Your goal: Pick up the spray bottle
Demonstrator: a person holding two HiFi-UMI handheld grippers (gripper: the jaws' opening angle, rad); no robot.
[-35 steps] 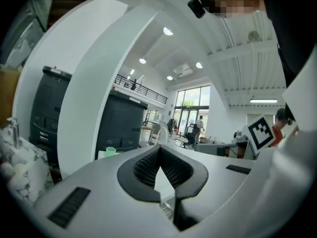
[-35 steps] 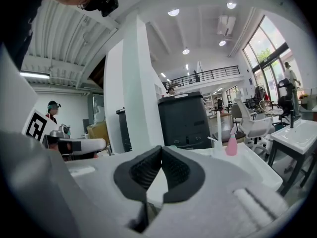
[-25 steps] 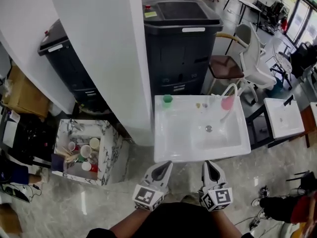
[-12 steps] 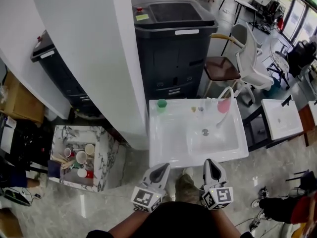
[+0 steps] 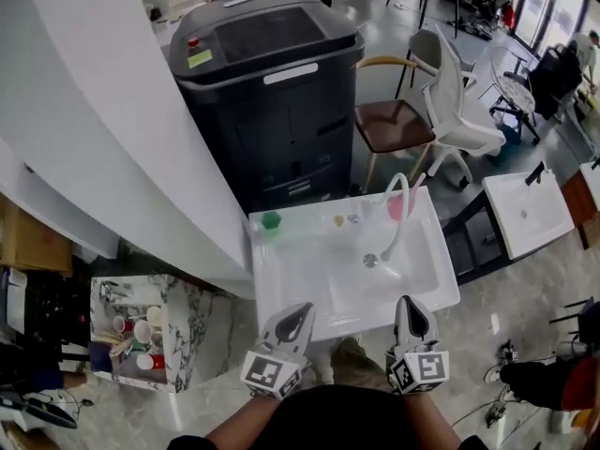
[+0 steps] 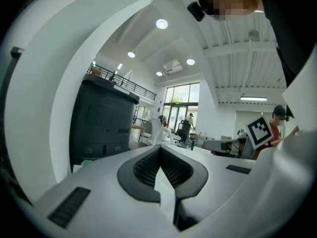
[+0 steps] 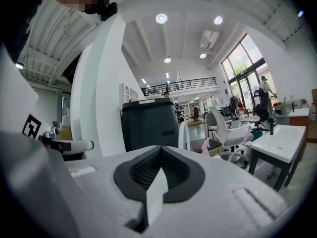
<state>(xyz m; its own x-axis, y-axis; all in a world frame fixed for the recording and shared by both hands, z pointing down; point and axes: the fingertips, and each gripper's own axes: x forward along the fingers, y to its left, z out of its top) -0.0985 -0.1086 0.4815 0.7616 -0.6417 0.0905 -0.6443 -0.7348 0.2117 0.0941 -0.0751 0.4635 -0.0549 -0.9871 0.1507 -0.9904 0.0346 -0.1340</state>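
We hold both grippers over the near rim of the white sink (image 5: 281, 284), side by side and pointing across it. The left gripper (image 5: 299, 314) has its jaws pressed together with nothing between them, and the right gripper (image 5: 411, 308) is likewise closed and empty. The pink spray bottle (image 5: 399, 204) stands upright at the far right corner of the sink, just behind the arched white faucet (image 5: 397, 216). It is well apart from both grippers, with the whole basin between. It lies almost straight ahead of the right gripper and off to the right of the left one. A small green cup (image 5: 271, 220) sits at the far left corner.
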